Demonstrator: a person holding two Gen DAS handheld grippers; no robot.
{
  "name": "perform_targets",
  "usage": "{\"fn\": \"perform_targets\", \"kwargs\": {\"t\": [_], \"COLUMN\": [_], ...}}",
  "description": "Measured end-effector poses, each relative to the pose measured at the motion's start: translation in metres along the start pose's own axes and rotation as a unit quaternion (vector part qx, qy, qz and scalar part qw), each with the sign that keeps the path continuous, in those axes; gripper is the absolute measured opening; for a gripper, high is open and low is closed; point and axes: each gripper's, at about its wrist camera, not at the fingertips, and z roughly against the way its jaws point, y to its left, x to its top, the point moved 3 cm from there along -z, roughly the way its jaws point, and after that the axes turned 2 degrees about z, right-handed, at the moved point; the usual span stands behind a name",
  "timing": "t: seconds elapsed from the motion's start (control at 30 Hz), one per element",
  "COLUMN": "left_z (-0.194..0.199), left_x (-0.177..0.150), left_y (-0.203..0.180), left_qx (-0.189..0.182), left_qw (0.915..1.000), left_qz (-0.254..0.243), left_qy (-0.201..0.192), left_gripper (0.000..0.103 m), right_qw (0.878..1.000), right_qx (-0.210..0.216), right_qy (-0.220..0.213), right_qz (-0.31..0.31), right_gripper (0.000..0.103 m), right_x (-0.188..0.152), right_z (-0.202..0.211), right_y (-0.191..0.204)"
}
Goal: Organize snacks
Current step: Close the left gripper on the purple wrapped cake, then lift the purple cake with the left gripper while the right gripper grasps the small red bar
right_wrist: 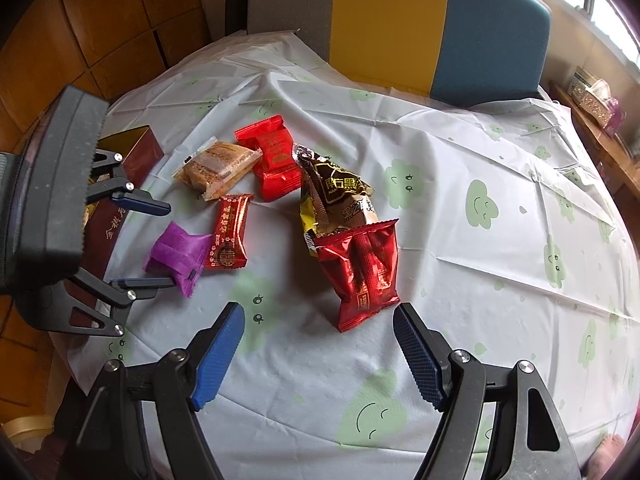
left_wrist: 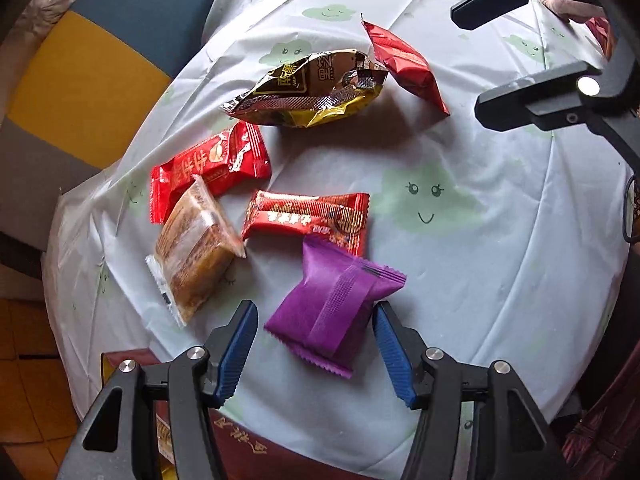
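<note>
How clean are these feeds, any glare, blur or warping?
Left wrist view: sharp, table edges bowed by fisheye, glare on the gold-brown packet, which casts a dark shadow. Right wrist view: sharp, window blown out, shiny red packet glinting.

Both grippers point steeply down. The left gripper (left_wrist: pixel 316 330) has its fingers (left_wrist: pixel 236 350) spread apart; the right gripper (right_wrist: pixel 318 330) gapes wide, gripping nothing.

A pale tablecloth (right_wrist: pixel 460 248) printed with green smiling clouds (left_wrist: pixel 426 200) spreads under and ahead of both tongs. Beyond it, far ahead of the right tongs, stands a chair back (right_wrist: pixel 400 20) in grey, yellow and blue panels. Orange floor tiles (right_wrist: pixel 48 40) show off to their left
</note>
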Motion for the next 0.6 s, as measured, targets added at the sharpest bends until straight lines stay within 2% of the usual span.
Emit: {"fn": "perform_targets", "kwargs": {"t": [0.1, 0.3, 0.33, 0.43, 0.53, 0.6], "left_z": [-0.003, -0.003, -0.002, 0.002, 0.015, 0.027], "left_x": [0.006, 0.003, 0.002, -0.005, -0.018, -0.029], "left_y": [-0.003, 0.005, 0.008, 0.012, 0.005, -0.006], "left_qx": [-0.016, -0.061, -0.065, -0.075, -0.052, -0.051], "left_qw": [0.9998, 0.9942, 0.9924, 0.9839, 0.9769, 0.9698], "left_qz": [0.012, 0.088, 0.103, 0.159, 0.201, 0.229], "left_qy": [0.002, -0.012, -0.018, -0.032, -0.049, -0.068], "left_gripper": [0.061, 0.046, 0.042, 0.041, 0.041, 0.041], "right_qw": [1.000, 1.000, 1.000, 1.000, 1.000, 1.000], "right_qx": [-0.002, -0.008, -0.010, -0.016, -0.023, -0.025], "right_qy": [-0.003, -0.008, -0.008, -0.010, -0.010, -0.010], "right_qz": [-0.002, 0.000, 0.001, -0.001, -0.006, -0.011], "right_gripper": [0.077, 0.077, 0.077, 0.077, 0.077, 0.077], "right_x": [0.001, 0.003, 0.003, 0.003, 0.002, 0.002], "right_z": [0.002, 0.003, 0.003, 0.003, 0.003, 0.004], "right_y": [-0.002, -0.001, -0.002, -0.004, -0.008, -0.012]}}
